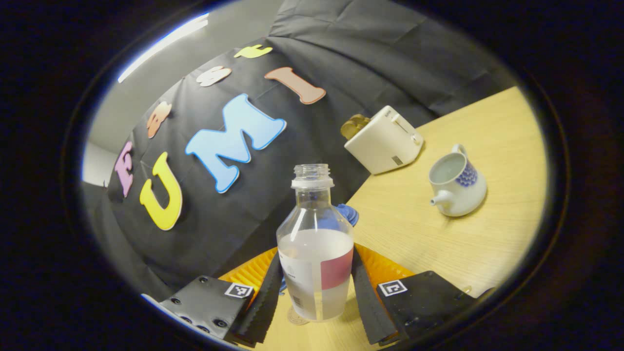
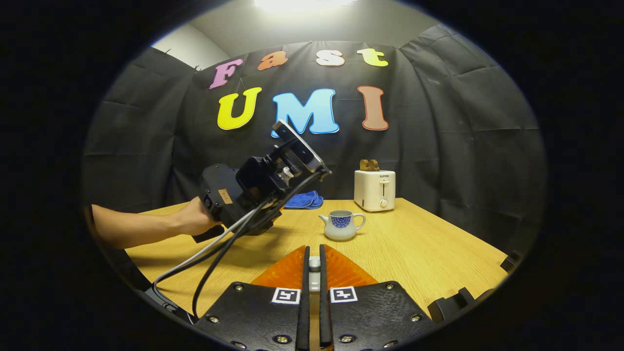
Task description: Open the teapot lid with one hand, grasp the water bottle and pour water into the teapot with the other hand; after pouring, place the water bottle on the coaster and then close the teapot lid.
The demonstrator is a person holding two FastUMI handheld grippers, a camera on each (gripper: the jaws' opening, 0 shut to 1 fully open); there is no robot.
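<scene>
Starting at the left of the left gripper view, I find the left gripper (image 1: pixel 317 278) clamped on the water bottle (image 1: pixel 316 229), one finger pressed to each side of its lower body. The bottle has no cap and is roughly half full. A faint round outline shows on the wooden table (image 1: pixel 438 243) just under the bottle's base; it may be the coaster, but I cannot confirm that. Further right sits a white toaster (image 1: pixel 382 141), and right of that the teapot (image 1: pixel 457 183), standing upright with its mouth uncovered and well apart from the bottle. I cannot tell from its pale interior whether it holds water. In the right gripper view, reading from the left, a person's hand (image 2: pixel 192 219) holds that same gripper raised above the table and tilted. A blue cloth (image 2: pixel 303 200) lies behind it, with the open teapot near the table's middle. At the bottom, the right gripper (image 2: pixel 314 249) has its fingers drawn almost together on a small pale piece, which I judge to be the teapot lid (image 2: pixel 315 265) held by its knob. My assessment is that lid removal is done and the bottle grasp is done. Pouring I cannot place as finished or pending, since the bottle is upright and away from the pot. Setting the bottle on the coaster and refitting the lid remain outstanding.
</scene>
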